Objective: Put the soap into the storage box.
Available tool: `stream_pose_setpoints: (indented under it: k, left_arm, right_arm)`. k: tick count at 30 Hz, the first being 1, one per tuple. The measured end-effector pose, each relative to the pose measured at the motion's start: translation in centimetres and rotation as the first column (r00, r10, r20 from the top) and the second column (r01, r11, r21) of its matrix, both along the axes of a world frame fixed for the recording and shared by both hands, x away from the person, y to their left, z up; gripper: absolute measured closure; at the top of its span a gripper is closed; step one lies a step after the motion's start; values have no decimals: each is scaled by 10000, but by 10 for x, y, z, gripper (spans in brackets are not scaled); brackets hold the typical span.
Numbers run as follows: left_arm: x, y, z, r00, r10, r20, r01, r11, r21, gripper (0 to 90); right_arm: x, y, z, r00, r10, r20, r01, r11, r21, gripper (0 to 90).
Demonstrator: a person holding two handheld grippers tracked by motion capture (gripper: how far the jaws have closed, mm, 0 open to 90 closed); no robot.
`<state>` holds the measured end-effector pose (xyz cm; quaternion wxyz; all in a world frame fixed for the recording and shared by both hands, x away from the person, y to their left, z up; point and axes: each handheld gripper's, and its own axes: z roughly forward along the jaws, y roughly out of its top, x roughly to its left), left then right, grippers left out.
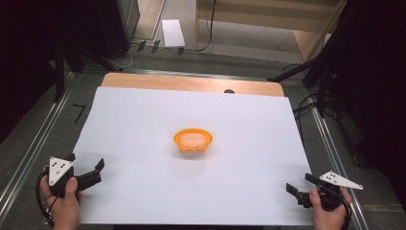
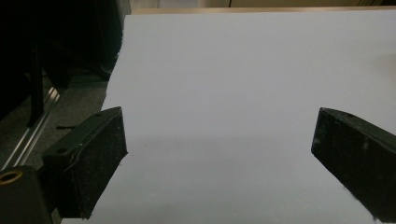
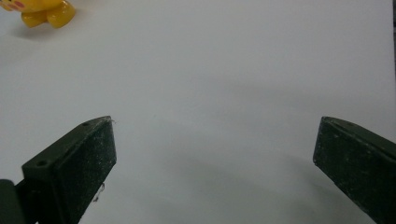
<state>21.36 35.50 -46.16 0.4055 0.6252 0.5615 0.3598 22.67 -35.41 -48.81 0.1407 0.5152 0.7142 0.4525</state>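
The orange bowl (image 1: pixel 193 140) stands upright near the middle of the white sheet (image 1: pixel 143 120) that covers the desk (image 1: pixel 191 82); it rests on small rounded feet, and something pale lies inside it, which I cannot identify; in the right gripper view the bowl (image 3: pixel 42 11) appears at the top left corner, far from the fingers. I judge it to be a light thing of hard, smooth plastic; it should be stiff and not fragile, but the glossy wall may slip between the pads, and a light bowl can tip or slide on the paper if it is pushed from one side only. The best place to take hold seems to be the rim, one finger inside and one outside, or across the whole bowl if the opening allows it; the feet are too low and too round for a sure hold.

The left gripper (image 1: pixel 88 172) is at the near left corner of the sheet and the right gripper (image 1: pixel 299 187) at the near right corner; both are well apart from the bowl. The fingers (image 2: pixel 93 158) of the left one are spread wide with only bare paper between them; the fingers (image 3: pixel 74 163) of the right one are spread equally wide; neither holds or touches anything.
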Motion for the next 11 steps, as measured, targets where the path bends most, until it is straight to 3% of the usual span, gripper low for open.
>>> stream_pose_setpoints:
  k: [11]
  left_arm:
    - [1, -1, 0, 10000, 21, -68, -21, 10000, 62, 37]
  right_arm:
    - [-3, 1, -2, 9985, -498, 241, 502, 9986, -182, 0]
